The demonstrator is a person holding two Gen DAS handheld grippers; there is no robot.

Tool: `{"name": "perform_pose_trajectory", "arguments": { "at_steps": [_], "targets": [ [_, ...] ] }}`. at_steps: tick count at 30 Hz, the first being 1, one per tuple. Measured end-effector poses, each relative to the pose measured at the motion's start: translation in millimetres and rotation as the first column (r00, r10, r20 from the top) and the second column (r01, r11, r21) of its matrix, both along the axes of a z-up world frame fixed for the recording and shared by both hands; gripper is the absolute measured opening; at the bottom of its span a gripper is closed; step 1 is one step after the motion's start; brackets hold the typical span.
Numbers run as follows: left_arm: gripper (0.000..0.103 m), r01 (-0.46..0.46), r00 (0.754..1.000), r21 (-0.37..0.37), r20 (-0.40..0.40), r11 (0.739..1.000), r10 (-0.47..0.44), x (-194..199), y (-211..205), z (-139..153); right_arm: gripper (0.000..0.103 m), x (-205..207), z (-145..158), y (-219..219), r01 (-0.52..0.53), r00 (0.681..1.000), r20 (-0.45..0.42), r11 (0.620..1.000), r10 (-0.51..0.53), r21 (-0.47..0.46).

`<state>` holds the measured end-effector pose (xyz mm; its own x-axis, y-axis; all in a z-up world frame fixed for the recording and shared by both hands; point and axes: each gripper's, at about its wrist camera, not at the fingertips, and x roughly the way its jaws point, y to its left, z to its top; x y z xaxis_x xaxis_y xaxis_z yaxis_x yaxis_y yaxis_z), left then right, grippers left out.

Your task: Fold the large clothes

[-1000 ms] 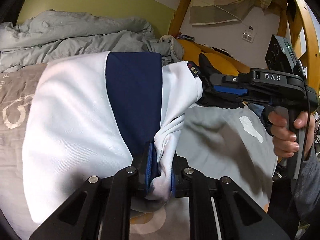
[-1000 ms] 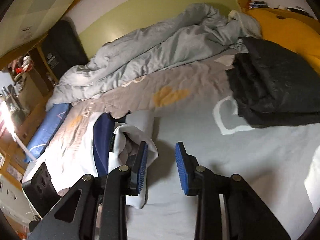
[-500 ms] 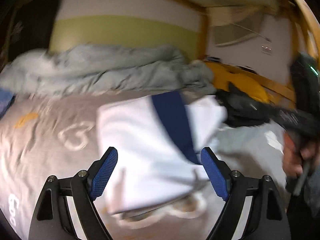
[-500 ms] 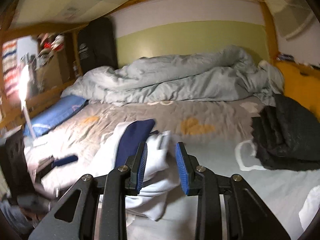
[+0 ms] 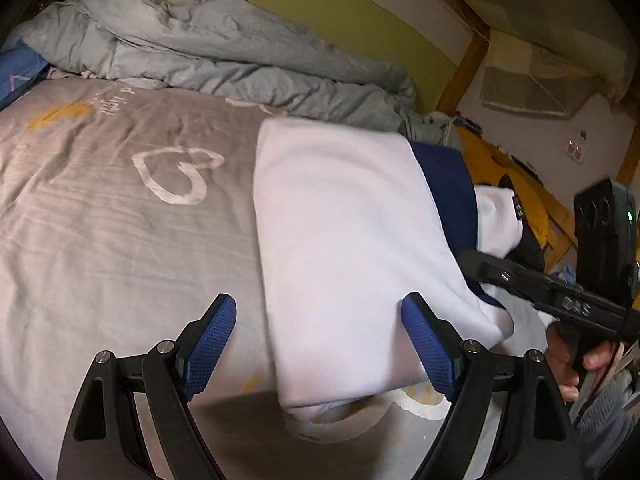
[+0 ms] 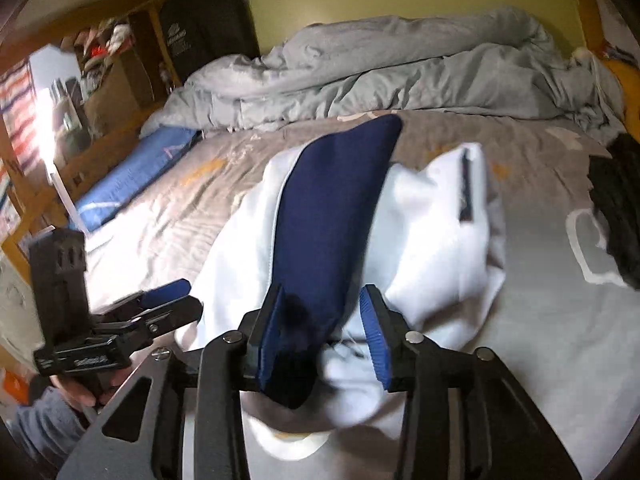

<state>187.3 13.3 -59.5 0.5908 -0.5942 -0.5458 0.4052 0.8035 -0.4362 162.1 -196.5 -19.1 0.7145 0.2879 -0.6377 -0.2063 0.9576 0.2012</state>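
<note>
A large white garment (image 5: 344, 240) with a navy band lies folded on the grey bed sheet (image 5: 120, 220). My left gripper (image 5: 320, 344) hovers open and wide at the garment's near edge, its right pad over the white cloth, gripping nothing. In the right wrist view the navy band (image 6: 328, 216) runs between the jaws of my right gripper (image 6: 323, 340). Those jaws are opening; the cloth touches the left pad and stands clear of the right one. Each gripper shows in the other's view: the right gripper (image 5: 560, 300) and the left gripper (image 6: 160, 304), each in a hand.
A rumpled grey duvet (image 5: 220, 52) is piled along the far side against the green wall. A folded black garment (image 6: 616, 200) lies at the right, a blue pad (image 6: 132, 176) at the left. Wooden bed posts (image 5: 464, 76) and shelves (image 6: 100, 92) border the bed.
My left gripper let go of the bunched garment edge and opened wide; the garment dropped flat onto the bed. My right gripper moved over the garment, its jaws a little wider around the navy band.
</note>
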Motion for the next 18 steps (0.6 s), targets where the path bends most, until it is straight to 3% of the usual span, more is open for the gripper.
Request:
{"name": "perform_pose_trajectory", "arguments": {
  "at_steps": [1,2,3,6,9,12,15,18],
  "targets": [
    [0.086,0.008,1.000,0.000,-0.005,1.000,-0.008,0,-2,-1,0.032,3,-3,2,0.013,1.000,-0.002,1.000,-0.013,-0.009],
    [0.086,0.018,1.000,0.001,-0.010,1.000,-0.018,0,-5,-3,0.005,6,-4,2,0.027,1.000,0.002,1.000,-0.027,-0.010],
    [0.086,0.022,1.000,0.005,-0.010,1.000,-0.022,-1,-6,-3,0.003,7,-4,0,0.041,0.999,0.012,0.999,-0.041,-0.004],
    [0.086,0.037,0.999,0.031,0.029,0.999,-0.037,-10,-14,5,0.002,-9,21,-12,0.076,0.988,0.132,0.996,-0.082,0.048],
    [0.086,0.037,0.997,0.066,0.059,0.997,-0.041,-14,-23,14,0.002,-26,48,-3,0.085,0.973,0.219,0.996,-0.075,-0.040],
    [0.087,0.027,1.000,0.120,0.012,0.992,-0.029,-8,-34,9,0.002,-13,32,-10,0.148,0.982,0.127,0.986,-0.137,-0.075],
    [0.087,0.042,0.998,0.073,-0.055,0.996,-0.038,-2,-33,-3,0.002,13,-18,-31,0.170,0.984,-0.043,0.985,-0.170,-0.014],
    [0.089,0.029,0.997,0.053,-0.073,0.998,-0.025,0,-30,-8,0.002,14,-21,-31,0.157,0.987,-0.025,0.987,-0.158,-0.036]
  ]
}}
